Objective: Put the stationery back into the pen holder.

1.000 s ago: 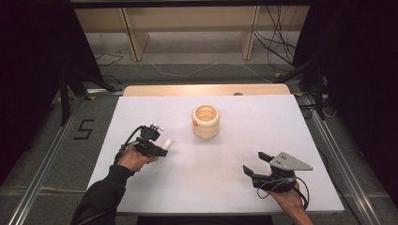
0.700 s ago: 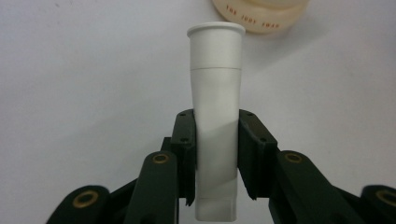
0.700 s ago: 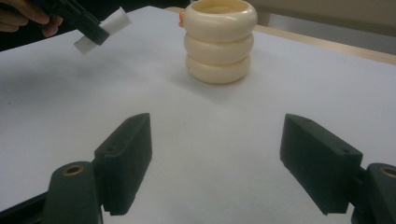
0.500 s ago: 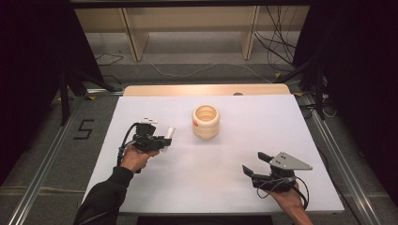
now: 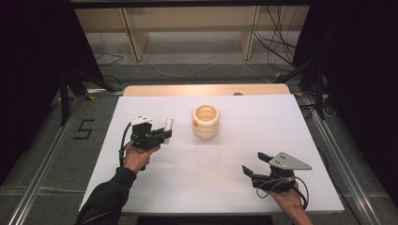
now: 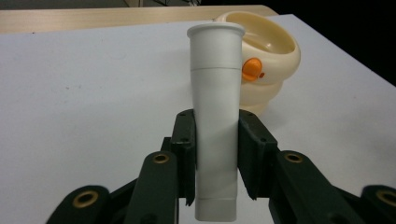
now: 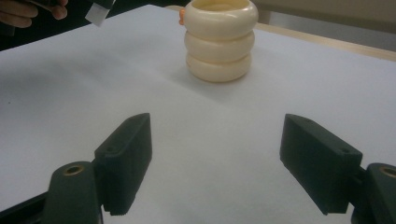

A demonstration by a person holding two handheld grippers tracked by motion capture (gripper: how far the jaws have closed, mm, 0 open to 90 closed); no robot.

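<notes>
While left gripper [image 6: 217,154] clamps 1 white tube [image 6: 215,116], 1 cream ringed cup [image 5: 206,121] stands apart.

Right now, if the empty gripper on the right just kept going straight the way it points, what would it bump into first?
Probably the cream ribbed pot. The right gripper has its jaws wide open with nothing between them, and bare white table lies ahead until the pot, which stands almost dead centre between them. How far off it is, is hard to judge.

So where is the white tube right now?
The white tube sits clamped in the left gripper, left of the cream ringed holder in the high view.
</notes>
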